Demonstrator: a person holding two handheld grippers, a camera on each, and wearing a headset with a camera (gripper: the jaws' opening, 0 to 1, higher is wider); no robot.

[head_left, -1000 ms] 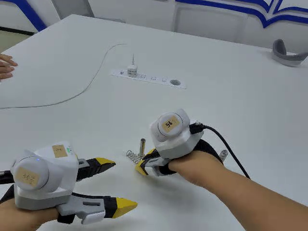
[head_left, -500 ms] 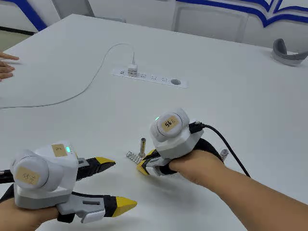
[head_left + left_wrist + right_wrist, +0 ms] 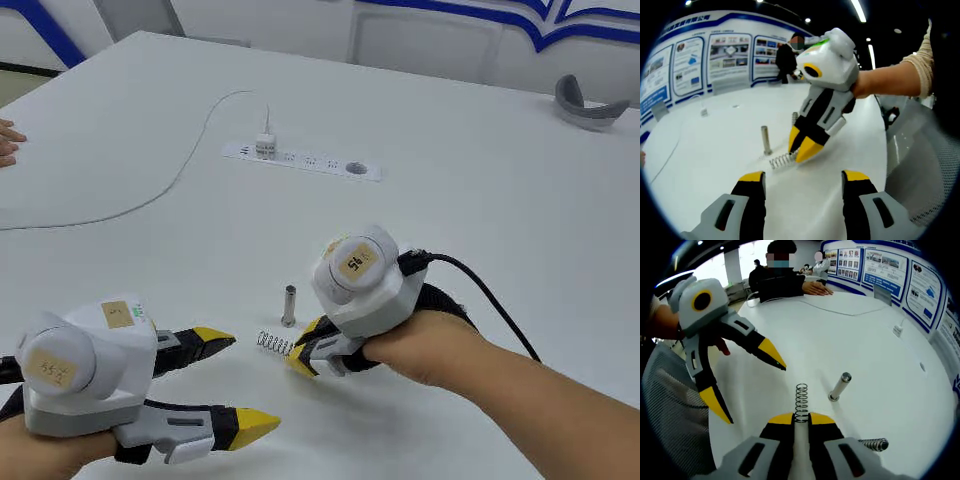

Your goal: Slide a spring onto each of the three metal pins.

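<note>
An upright bare metal pin [image 3: 289,305] stands on the white table [image 3: 480,210]; the gripper views show the pin [image 3: 766,140] [image 3: 839,386] too. My right gripper [image 3: 305,355] is shut on one end of a spring [image 3: 272,343], just near and left of the pin. The spring [image 3: 801,402] sticks out forward from its closed jaws [image 3: 800,419]. A second pin [image 3: 872,444] with a spring on it sits to the right. My left gripper [image 3: 235,382] is open and holds nothing, a short way left of the spring [image 3: 782,160]. Its own tips [image 3: 803,176] point at the right gripper [image 3: 805,145].
A white power strip [image 3: 300,160] with a plug [image 3: 265,147] and a thin cable [image 3: 180,180] lies at the far middle. A grey curved object [image 3: 585,105] sits far right. A person's hand [image 3: 8,135] rests at the left edge. A seated person [image 3: 782,282] faces the table.
The right gripper has drawn the spring slightly nearer to me, away from the upright pin. The left gripper has stayed put and open.
</note>
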